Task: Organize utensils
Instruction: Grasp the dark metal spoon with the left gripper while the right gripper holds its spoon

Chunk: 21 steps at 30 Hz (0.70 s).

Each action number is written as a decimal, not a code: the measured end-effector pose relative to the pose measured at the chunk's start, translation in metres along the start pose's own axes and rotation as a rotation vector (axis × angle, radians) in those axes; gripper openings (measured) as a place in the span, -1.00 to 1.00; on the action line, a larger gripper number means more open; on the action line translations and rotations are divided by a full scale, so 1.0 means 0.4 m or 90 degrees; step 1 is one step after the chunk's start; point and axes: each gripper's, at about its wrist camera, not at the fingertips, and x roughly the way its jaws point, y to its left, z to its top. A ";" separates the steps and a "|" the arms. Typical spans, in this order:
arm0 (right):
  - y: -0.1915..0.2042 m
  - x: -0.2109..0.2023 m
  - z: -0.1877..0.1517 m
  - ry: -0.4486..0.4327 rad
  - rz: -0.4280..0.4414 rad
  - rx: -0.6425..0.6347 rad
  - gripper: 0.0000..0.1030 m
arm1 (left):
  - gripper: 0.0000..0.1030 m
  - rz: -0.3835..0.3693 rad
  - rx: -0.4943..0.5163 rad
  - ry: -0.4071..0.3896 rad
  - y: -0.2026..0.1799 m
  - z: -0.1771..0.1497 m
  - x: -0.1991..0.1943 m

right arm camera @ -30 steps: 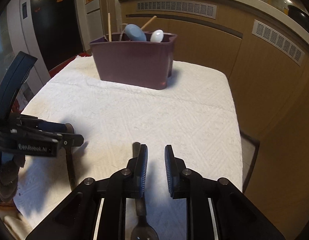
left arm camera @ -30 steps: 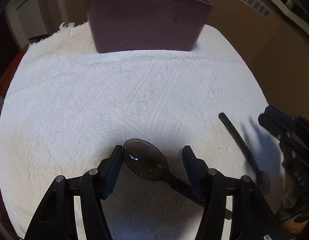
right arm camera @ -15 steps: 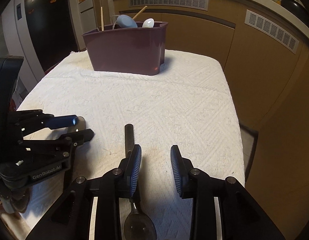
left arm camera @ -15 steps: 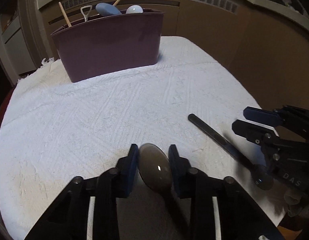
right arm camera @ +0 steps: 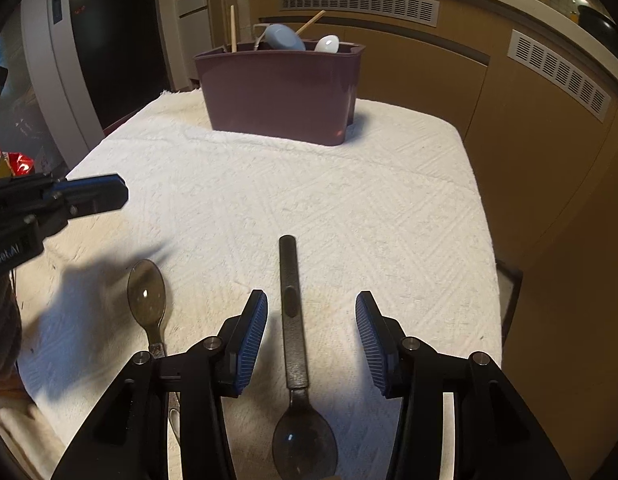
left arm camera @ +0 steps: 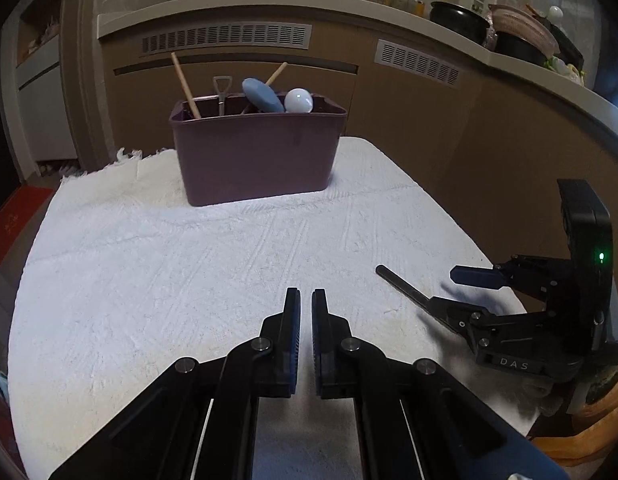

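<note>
A purple utensil caddy [left arm camera: 257, 152] [right arm camera: 281, 96] stands at the far end of the white towel [left arm camera: 189, 264] [right arm camera: 349, 208], with chopsticks, a blue spoon and a white spoon in it. My left gripper [left arm camera: 305, 300] [right arm camera: 113, 194] is shut with nothing in it and hovers above the towel. Below it lies a smoky translucent spoon [right arm camera: 146, 292], free on the towel. My right gripper [right arm camera: 311, 298] [left arm camera: 465, 292] is low over the towel and its jaws are opening. A black-handled spoon [right arm camera: 291, 320] [left arm camera: 401, 284] lies between its fingers, untouched by the pads, with its bowl toward me.
Brown cabinets with vent grilles [left arm camera: 229, 38] run behind and to the right of the table. Pots [left arm camera: 461, 20] sit on the counter. A fridge [right arm camera: 49, 60] stands to the left. The towel's right edge [right arm camera: 489, 240] drops off beside the cabinets.
My left gripper closed past the smoky spoon's bowl and rose without it; the spoon stayed on the towel. My right gripper's jaws widened around the black handle.
</note>
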 end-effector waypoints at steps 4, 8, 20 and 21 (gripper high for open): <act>0.006 -0.018 -0.004 -0.002 -0.009 -0.010 -0.08 | -0.54 -0.085 -0.106 0.168 0.055 -0.023 0.039; -0.013 -0.043 -0.007 -0.019 -0.023 0.022 -0.04 | 0.06 -0.137 -0.140 0.265 0.020 -0.078 0.075; -0.048 -0.075 -0.077 -0.039 -0.072 0.069 -0.02 | 0.31 0.018 -0.073 0.202 -0.102 -0.025 0.180; -0.046 -0.081 -0.082 -0.042 -0.076 0.065 -0.02 | 0.31 0.032 -0.051 0.193 -0.121 -0.024 0.186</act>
